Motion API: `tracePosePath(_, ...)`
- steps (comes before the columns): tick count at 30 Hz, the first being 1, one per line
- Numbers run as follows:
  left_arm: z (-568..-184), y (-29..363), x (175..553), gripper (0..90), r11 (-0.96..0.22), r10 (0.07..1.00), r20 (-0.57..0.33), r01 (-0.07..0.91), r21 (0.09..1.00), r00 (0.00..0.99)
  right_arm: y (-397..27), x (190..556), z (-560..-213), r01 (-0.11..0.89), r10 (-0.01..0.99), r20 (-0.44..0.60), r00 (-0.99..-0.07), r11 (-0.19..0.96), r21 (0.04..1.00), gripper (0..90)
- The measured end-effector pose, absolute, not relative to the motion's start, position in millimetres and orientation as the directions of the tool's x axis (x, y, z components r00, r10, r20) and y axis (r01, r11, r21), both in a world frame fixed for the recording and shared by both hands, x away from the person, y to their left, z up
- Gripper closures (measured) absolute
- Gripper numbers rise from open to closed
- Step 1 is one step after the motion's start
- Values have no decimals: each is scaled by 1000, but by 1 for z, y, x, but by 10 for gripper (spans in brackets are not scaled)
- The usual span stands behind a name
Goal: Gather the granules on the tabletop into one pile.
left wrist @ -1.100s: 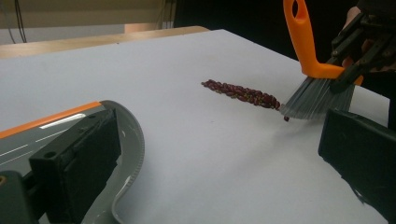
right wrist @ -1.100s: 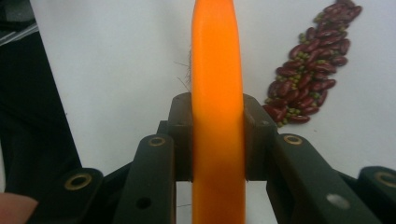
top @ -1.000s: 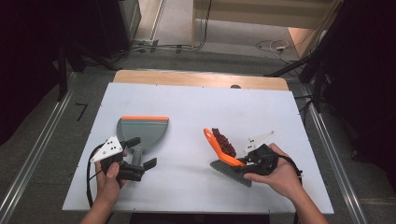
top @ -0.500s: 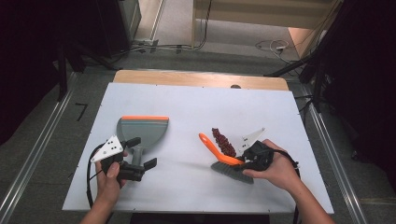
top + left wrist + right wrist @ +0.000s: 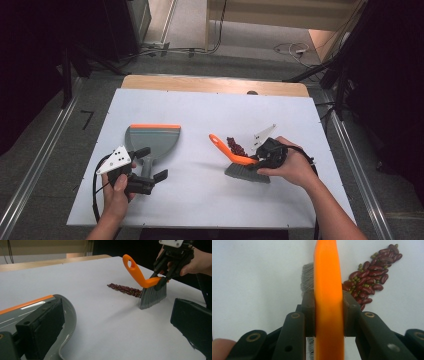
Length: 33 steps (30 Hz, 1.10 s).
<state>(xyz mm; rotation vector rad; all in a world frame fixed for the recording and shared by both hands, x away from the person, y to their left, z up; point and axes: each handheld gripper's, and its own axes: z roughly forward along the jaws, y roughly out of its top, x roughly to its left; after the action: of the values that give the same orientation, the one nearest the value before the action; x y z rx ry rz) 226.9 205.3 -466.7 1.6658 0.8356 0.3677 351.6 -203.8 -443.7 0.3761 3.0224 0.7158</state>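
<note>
**Brush set behind beans, pan waiting**

Right tongs (image 5: 328,315) clamp the orange brush (image 5: 239,161) by its spine, bristles down on the surface (image 5: 200,200), so it can push. Beans (image 5: 372,272) lie just beyond, touching the bristles. Left tongs (image 5: 150,167) stand wide astride the dustpan (image 5: 152,140) handle, likely to steady it.

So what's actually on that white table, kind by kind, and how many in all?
Dustpans: 1, grey with an orange edge
Brushes: 1, orange handle and grey bristles
Piles of beans: 1, dark red with a few green ones
Hand-held grippers: 2, left gripper and right gripper
Total: 5
</note>
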Motion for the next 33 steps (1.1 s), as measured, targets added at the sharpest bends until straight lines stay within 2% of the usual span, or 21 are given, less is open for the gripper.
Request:
tracePosePath(12,-468,203,228,0,-78,692,-185,328,942,698,-203,377,-448,218,218,58,-974,847,484,678)
tracePosePath(21,-467,203,228,0,-78,693,-183,326,942,697,-199,388,-446,226,227,54,-972,853,471,676)
tracePosePath(33,-467,203,229,0,-82,691,-181,325,942,700,-198,401,-448,223,223,62,-973,833,506,675)
